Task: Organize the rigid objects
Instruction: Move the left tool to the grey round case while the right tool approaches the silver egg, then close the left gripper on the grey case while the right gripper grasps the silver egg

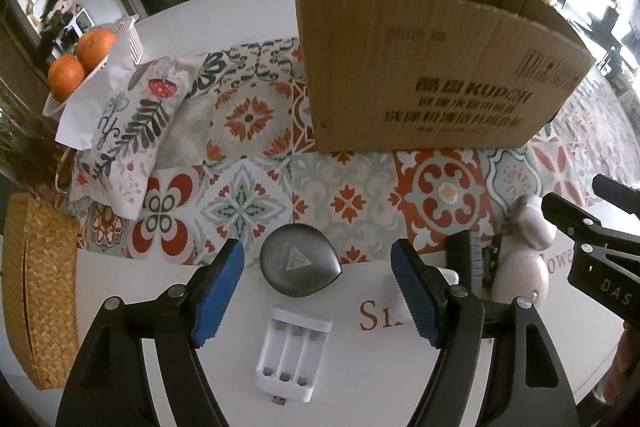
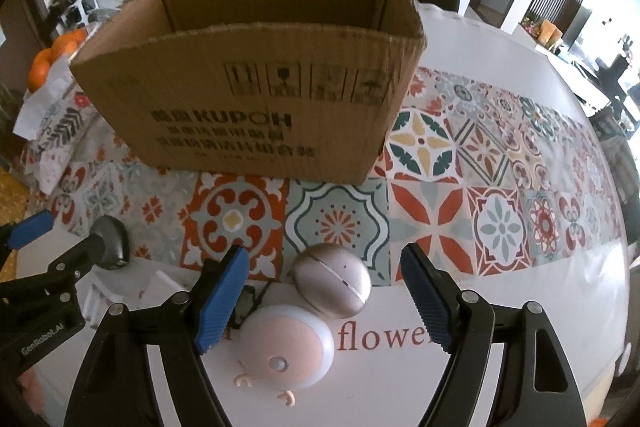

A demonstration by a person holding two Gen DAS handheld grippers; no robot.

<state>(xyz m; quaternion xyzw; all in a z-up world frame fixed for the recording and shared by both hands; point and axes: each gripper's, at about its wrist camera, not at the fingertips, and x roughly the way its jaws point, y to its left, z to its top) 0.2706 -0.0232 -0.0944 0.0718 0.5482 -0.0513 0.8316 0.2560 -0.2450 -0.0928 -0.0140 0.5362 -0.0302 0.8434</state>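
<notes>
my left claw [image 1: 318, 285] stood spread above the grey case [image 1: 300, 261]; my right claw [image 2: 324, 295] stood spread above the pink orb [image 2: 332, 279], box [image 2: 256, 107] behind.

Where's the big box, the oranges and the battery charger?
box [image 2: 248, 99], right wrist view, on its printed front wall.
oranges [image 1: 96, 47], left wrist view, on the upper orange's skin.
battery charger [image 1: 294, 351], left wrist view, on its middle slot.
</notes>
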